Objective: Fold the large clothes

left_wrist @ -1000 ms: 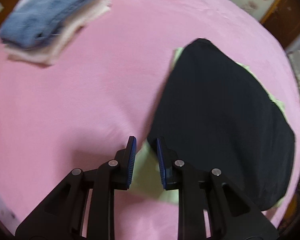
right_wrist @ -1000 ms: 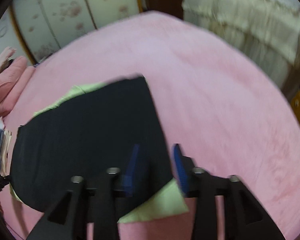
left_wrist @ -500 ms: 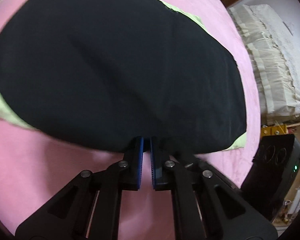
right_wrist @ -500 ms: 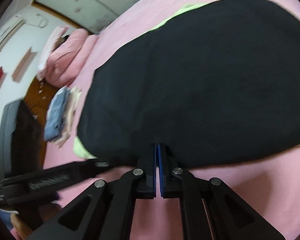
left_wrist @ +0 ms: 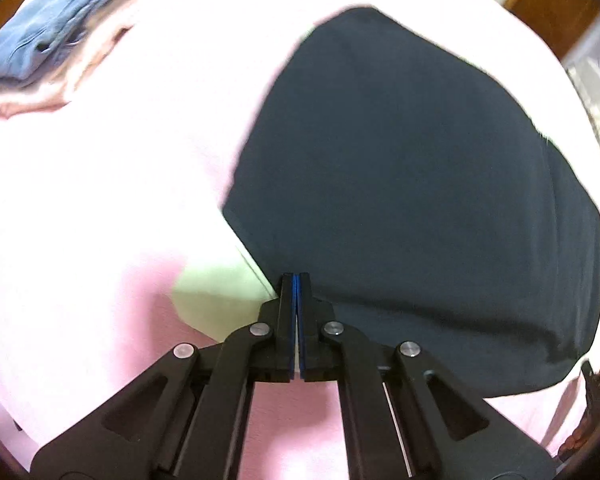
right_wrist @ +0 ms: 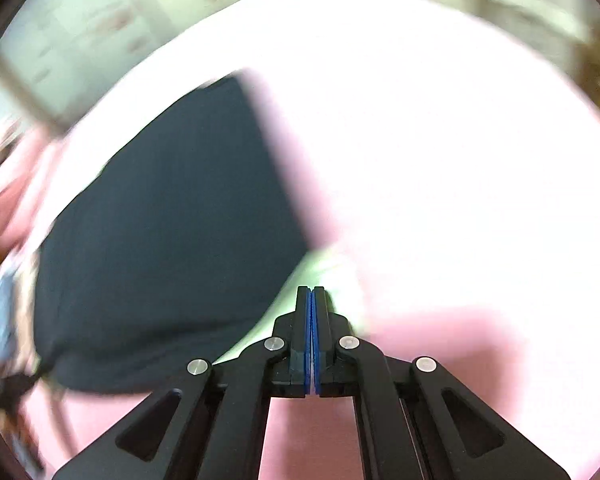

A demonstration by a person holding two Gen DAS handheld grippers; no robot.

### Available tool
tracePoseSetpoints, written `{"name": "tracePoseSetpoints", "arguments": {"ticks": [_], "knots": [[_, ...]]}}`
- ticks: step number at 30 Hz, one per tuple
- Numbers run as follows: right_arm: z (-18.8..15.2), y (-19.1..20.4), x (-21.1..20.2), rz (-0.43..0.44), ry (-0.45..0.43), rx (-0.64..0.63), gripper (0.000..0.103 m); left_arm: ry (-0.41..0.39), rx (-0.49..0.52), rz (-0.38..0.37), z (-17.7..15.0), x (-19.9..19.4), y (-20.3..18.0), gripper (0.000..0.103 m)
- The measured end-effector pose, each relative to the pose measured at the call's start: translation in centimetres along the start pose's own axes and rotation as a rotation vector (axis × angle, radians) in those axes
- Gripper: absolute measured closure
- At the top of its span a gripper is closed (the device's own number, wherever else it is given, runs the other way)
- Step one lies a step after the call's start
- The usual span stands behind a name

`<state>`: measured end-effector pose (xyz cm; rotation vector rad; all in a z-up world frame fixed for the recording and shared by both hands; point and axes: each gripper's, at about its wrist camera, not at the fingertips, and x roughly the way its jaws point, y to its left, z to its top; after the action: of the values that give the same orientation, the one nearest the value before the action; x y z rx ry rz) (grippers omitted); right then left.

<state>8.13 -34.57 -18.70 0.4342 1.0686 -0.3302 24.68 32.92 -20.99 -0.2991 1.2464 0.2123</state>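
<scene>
Only the left wrist view shows the folded stack of blue denim and pale pink clothes [left_wrist: 56, 40], far up-left of the left tongs [left_wrist: 297, 280]; the right view is blurred. Both tongs are fully closed. The left pinches the near edge of the dark navy folded garment [left_wrist: 412, 184] on the pink bed [left_wrist: 100, 208]. The right tongs [right_wrist: 311, 293] meet over its pale green layer [right_wrist: 324, 268]; whether they grip it is unclear.

A big cloth [left_wrist: 412, 184] is spread on the bed [left_wrist: 108, 184]. A thin cloth [left_wrist: 216, 296] is tucked under its near corner. A pile of folded clothes [left_wrist: 56, 36] is set far off to the left.
</scene>
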Motion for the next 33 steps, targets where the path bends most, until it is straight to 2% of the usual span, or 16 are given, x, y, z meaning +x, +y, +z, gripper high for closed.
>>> {"name": "tracePoseSetpoints", "arguments": {"ticks": [1, 2, 4, 5, 8, 10, 11, 14, 17, 21, 23, 26, 27, 29, 31, 33], "knots": [[0.2, -0.9, -0.9, -0.053, -0.038, 0.008, 0.103, -0.022, -0.001, 0.017, -0.2, -0.7, -0.2, 0.102], [0.2, -1.1, -1.5, -0.048, -0.061, 0.010, 0.103, -0.041, 0.008, 0.011, -0.6, -1.2, -1.0, 0.102], [-0.2, -0.3, -3.3, 0.050, -0.120, 0.008, 0.103, -0.061, 0.041, -0.105, -2.2, -2.8, -3.0, 0.102], [-0.7, 0.7, -3.9, 0.127, -0.120, -0.017, 0.103, -0.040, 0.055, -0.165, -2.9, -3.1, -4.0, 0.102], [-3.2, 4.7, -2.7, 0.387, 0.054, -0.099, 0.103, 0.092, 0.129, -0.334, -5.8, -2.4, -8.3, 0.102], [-5.9, 7.3, -0.7, 0.567, 0.206, -0.066, 0.103, 0.126, 0.173, -0.376, -6.0, -1.8, -10.0, 0.102], [-7.0, 8.4, 0.1, 0.614, 0.253, -0.075, 0.103, 0.125, 0.188, -0.365, -6.0, -1.3, -10.5, 0.102], [-8.1, 10.9, 2.5, 0.625, 0.311, -0.142, 0.103, 0.123, 0.156, -0.409, -4.8, -0.2, -11.1, 0.102], [-6.2, 11.9, 5.1, 0.662, 0.315, -0.064, 0.103, 0.098, 0.128, -0.456, -1.7, 1.1, -11.1, 0.102], [-1.4, 12.2, 8.1, 0.677, 0.283, -0.019, 0.103, 0.043, 0.151, -0.431, 1.9, 1.9, -13.5, 0.102], [0.4, 11.5, 8.8, 0.642, 0.254, -0.040, 0.103, 0.037, 0.125, -0.423, 3.8, 3.4, -14.0, 0.102], [2.9, 13.9, 11.1, 0.615, 0.235, -0.076, 0.103, 0.007, 0.093, -0.411, 6.9, 5.2, -15.8, 0.102], [3.8, 13.9, 11.8, 0.612, 0.239, -0.095, 0.103, -0.030, 0.080, -0.371, 8.5, 5.8, -16.5, 0.102], [4.6, 13.6, 12.6, 0.635, 0.240, -0.112, 0.103, -0.089, 0.069, -0.311, 9.2, 6.3, -16.9, 0.102], [5.4, 12.4, 13.4, 0.681, 0.265, -0.134, 0.103, -0.149, 0.110, -0.255, 9.6, 6.0, -17.0, 0.102], [6.3, 11.3, 13.8, 0.695, 0.228, -0.173, 0.103, -0.224, 0.136, -0.203, 10.2, 5.5, -16.1, 0.102]]}}
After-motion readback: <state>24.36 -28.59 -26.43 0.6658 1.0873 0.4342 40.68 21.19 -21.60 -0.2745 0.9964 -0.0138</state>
